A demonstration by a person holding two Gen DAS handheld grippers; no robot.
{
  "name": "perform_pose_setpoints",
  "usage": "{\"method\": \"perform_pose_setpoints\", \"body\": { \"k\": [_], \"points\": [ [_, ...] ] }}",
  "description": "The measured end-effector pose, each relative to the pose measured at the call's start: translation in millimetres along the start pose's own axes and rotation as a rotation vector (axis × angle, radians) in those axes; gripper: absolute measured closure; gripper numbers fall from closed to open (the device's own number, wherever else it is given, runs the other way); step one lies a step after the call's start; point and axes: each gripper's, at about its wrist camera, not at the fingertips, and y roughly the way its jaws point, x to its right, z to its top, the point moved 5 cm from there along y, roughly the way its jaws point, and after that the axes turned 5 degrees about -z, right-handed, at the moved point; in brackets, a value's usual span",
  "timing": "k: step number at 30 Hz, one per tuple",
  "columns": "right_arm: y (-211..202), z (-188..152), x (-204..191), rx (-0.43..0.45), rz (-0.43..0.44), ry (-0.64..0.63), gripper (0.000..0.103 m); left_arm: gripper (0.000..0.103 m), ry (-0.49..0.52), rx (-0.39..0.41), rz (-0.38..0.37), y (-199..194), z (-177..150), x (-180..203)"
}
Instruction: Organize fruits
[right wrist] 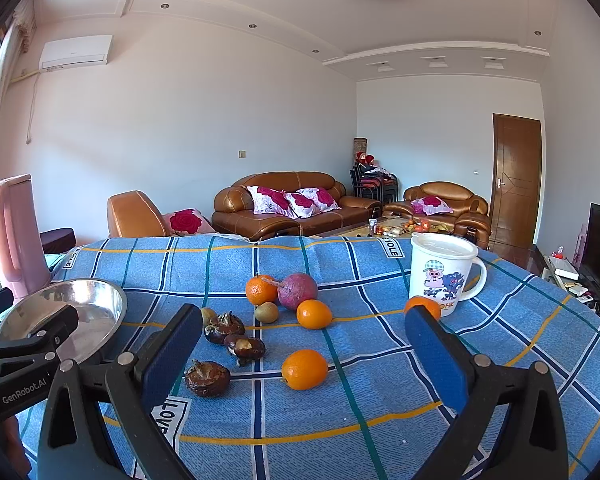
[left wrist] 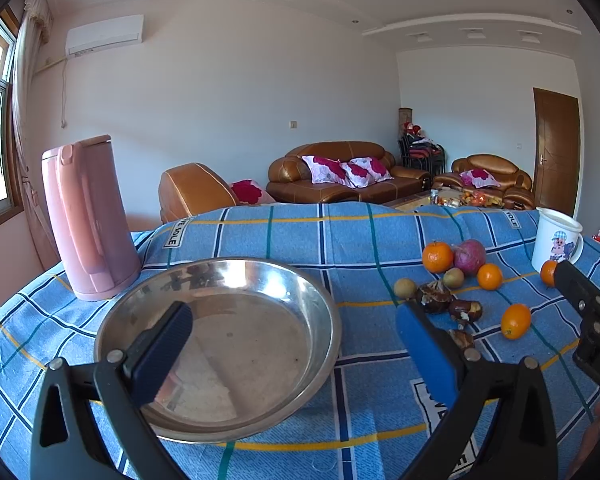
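Fruit lies scattered on a counter draped in a blue woven cloth (right wrist: 380, 360) crossed by white, navy, teal and yellow stripes. A smooth oval orange (right wrist: 304, 369) sits nearest the right gripper (right wrist: 304, 354), whose blue ribbed fingers (right wrist: 172, 354) are spread wide with nothing between them, hovering above the cloth. Farther back a second oval orange (right wrist: 314, 314) lies just beside a round purple-red fruit (right wrist: 298, 290) with a short stem, which touches a dimpled mandarin (right wrist: 261, 289); a small dull green-brown fruit (right wrist: 267, 312) rests in front of those two. A third orange (right wrist: 422, 305) sits against the base of a white lidded plastic mug (right wrist: 440, 276) printed with a cartoon pig. Left of the oranges are three dark, glossy, lumpy water chestnuts (right wrist: 207, 378), with another small greenish fruit (right wrist: 207, 314) behind them. The shallow, round stainless-steel basin (left wrist: 220, 344) holds no fruit and stands well apart to the left, below the left gripper (left wrist: 296, 344), whose fingers (left wrist: 162, 354) are likewise spread wide and hold nothing. Behind the basin, a tall pink plastic kettle (left wrist: 88, 216) with a smooth matte body stands upright.
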Motion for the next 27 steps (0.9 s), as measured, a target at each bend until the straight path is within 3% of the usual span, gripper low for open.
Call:
{"method": "perform_pose_setpoints", "body": {
  "k": [27],
  "points": [
    [0.8,0.1,1.5,-0.001,-0.003,0.001,0.001,0.000,0.000,-0.006,-0.001,1.4,0.7,-1.5]
  ]
}}
